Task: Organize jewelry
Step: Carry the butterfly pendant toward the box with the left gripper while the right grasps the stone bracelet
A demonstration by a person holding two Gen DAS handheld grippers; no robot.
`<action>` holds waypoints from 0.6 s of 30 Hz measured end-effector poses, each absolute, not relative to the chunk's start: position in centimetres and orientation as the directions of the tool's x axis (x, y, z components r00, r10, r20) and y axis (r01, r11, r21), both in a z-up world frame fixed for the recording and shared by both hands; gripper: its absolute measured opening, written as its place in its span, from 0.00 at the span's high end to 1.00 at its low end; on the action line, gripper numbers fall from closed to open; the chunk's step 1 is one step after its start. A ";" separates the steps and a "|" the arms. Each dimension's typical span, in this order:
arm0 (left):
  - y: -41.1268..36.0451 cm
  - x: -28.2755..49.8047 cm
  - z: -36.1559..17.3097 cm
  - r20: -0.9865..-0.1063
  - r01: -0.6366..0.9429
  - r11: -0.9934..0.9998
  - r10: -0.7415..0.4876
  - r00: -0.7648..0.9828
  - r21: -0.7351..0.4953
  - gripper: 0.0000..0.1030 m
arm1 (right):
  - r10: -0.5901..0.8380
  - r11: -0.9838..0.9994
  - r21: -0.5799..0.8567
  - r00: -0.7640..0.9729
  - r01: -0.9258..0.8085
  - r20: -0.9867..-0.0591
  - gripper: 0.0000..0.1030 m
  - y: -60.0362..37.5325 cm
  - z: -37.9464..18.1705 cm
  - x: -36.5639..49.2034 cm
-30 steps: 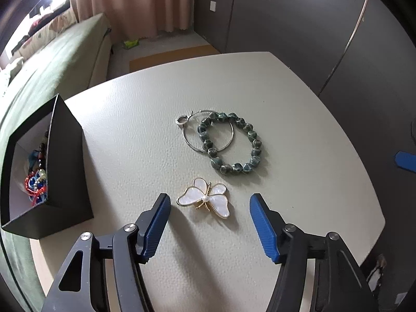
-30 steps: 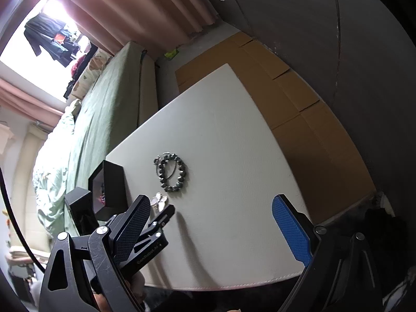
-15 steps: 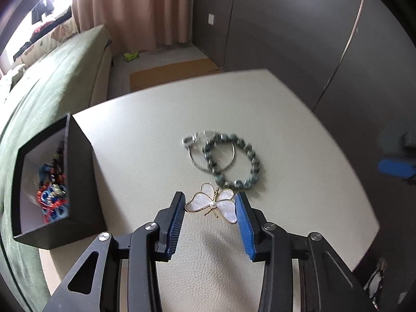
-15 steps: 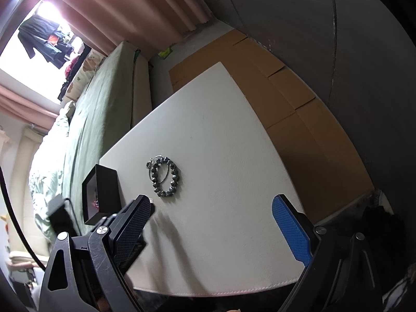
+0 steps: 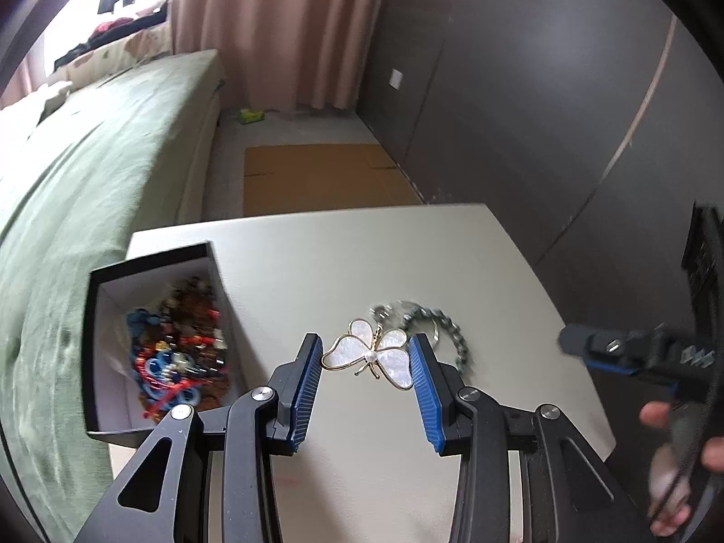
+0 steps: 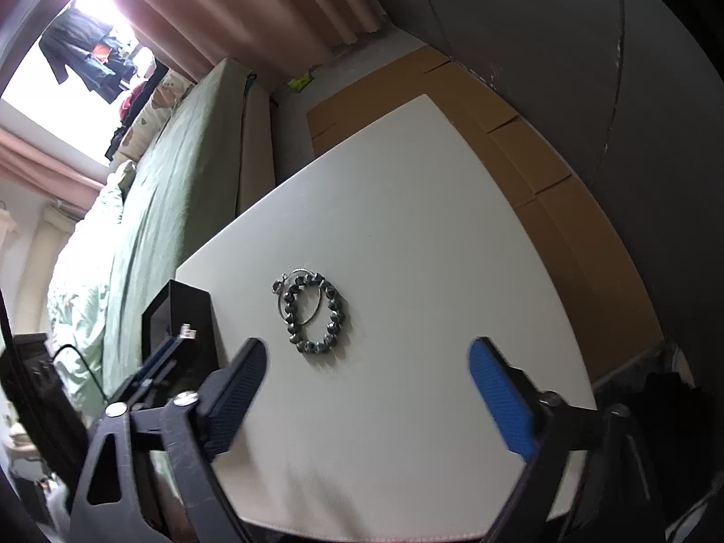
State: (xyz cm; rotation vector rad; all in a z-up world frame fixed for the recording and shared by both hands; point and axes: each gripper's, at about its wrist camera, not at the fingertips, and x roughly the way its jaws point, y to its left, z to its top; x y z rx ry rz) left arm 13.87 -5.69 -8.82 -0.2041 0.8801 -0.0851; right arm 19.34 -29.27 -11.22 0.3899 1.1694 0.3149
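My left gripper [image 5: 367,357] is shut on a white butterfly brooch [image 5: 372,355] with a gold rim and holds it above the white table [image 5: 362,262]. A dark green bead bracelet [image 6: 316,316] and a thin silver hoop [image 6: 298,292] lie overlapping on the table; they also show behind the brooch in the left wrist view [image 5: 452,330]. A black jewelry box [image 5: 154,339] with a white inside holds several colourful beaded pieces, to the left of the brooch. My right gripper [image 6: 366,366] is open and empty, above the table's near edge.
A green-covered bed [image 5: 90,145] runs along the left of the table. Cardboard sheets [image 6: 520,145] lie on the floor beyond the table. A dark wall [image 5: 520,90] is at the right. The right gripper and the hand on it show at the left wrist view's right edge [image 5: 633,353].
My left gripper closed on the butterfly brooch, lifted it off the table and swung left toward the black box. The right gripper stayed open and shifted slightly.
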 end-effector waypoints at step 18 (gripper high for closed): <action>0.6 15.1 -8.0 -0.731 -0.115 0.945 -0.157 0.664 -0.308 0.60 | 0.325 0.945 0.296 0.300 -0.138 -0.897 0.57 -22.5 -13.8 22.1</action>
